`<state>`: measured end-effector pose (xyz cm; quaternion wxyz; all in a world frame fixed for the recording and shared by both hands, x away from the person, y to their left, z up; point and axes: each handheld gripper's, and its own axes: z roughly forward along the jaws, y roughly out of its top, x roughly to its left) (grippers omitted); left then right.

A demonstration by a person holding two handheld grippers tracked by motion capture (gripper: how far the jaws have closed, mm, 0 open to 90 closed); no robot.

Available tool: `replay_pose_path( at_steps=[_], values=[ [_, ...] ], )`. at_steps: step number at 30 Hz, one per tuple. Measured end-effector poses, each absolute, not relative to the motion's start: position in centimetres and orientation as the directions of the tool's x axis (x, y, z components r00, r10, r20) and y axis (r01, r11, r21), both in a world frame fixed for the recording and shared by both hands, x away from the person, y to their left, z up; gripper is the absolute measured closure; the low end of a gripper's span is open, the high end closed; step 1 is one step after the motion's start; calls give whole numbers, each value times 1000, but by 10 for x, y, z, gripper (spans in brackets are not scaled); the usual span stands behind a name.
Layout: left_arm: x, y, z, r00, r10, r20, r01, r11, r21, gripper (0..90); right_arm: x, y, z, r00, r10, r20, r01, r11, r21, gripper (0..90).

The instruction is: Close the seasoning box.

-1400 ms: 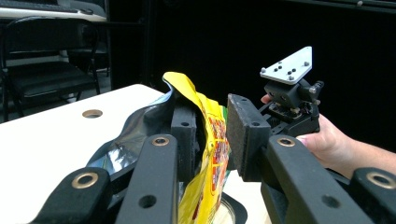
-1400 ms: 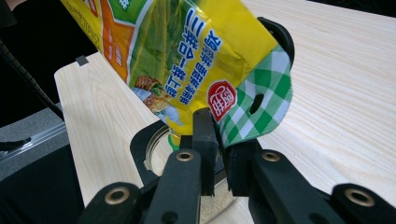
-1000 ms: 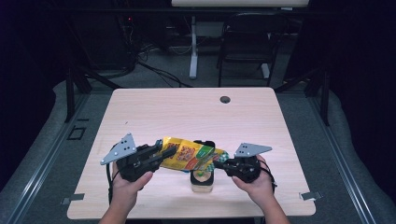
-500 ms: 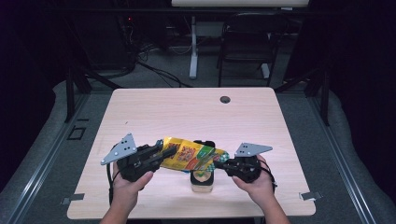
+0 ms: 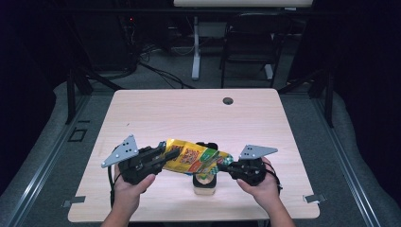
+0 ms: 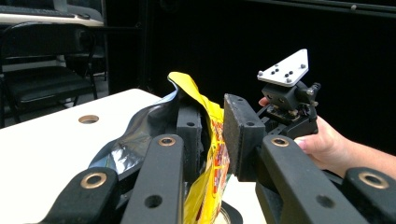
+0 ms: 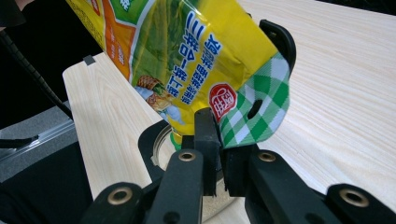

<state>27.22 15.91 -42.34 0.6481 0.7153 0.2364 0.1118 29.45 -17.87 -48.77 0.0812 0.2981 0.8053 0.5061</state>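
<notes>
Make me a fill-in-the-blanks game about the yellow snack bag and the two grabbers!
1. The yellow snack bag hangs over a small ____ with a black rim.
2. The right gripper pinches the bag's green-and-white ____ corner.
3. The small dark hole lies near the table's ____ edge.
4. One pad of the left gripper is ____ the bag's open mouth.

Missing words: jar; checked; far; inside
</notes>
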Motion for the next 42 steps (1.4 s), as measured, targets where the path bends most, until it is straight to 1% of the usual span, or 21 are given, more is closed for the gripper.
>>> replay_pose_path(
  at_steps=[6, 17, 26, 42],
  values=[
    [272, 158, -423, 865, 480, -149, 194, -46, 980, 771, 293, -181, -488, -807, 564, 177, 402, 303, 864, 864],
    [272, 161, -422, 862, 485, -148, 198, -53, 979, 770, 292, -180, -488, -825, 522, 215, 420, 311, 853, 878],
    [273, 157, -425, 863, 483, -150, 202, -58, 978, 779, 294, -179, -492, -820, 539, 190, 415, 333, 847, 867],
    [274, 151, -421, 869, 472, -144, 196, -62, 979, 781, 296, -181, -495, -815, 547, 192, 426, 341, 838, 868]
  ],
)
